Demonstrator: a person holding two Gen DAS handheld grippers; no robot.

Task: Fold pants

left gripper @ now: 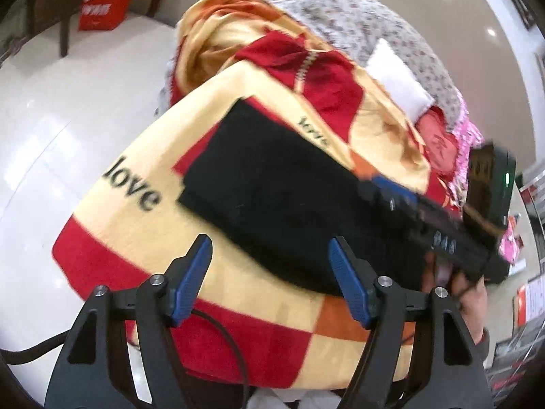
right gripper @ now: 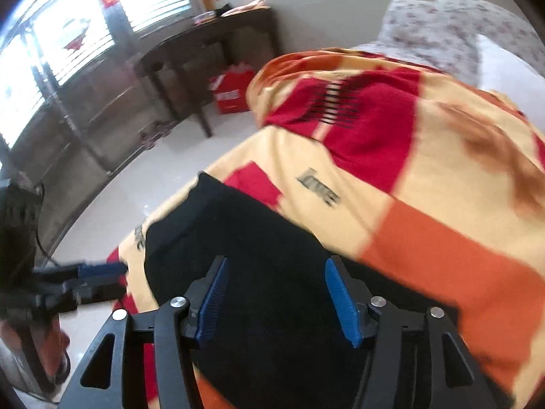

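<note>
The black pants (left gripper: 272, 187) lie folded into a compact rectangle on a red, cream and orange blanket (left gripper: 136, 238); they also show in the right wrist view (right gripper: 252, 238). My left gripper (left gripper: 270, 255) is open and empty, hovering above the near edge of the pants. My right gripper (right gripper: 274, 286) is open and empty, just above the pants. The right gripper shows in the left wrist view (left gripper: 391, 191) at the pants' right side. The left gripper shows in the right wrist view (right gripper: 102, 272) at the blanket's left edge.
The blanket (right gripper: 425, 187) covers a bed with a floral quilt (left gripper: 374, 27) and a white pillow (left gripper: 398, 78) at the far end. A red bag (left gripper: 105, 6) and a dark table (right gripper: 204, 44) stand on the white floor beyond.
</note>
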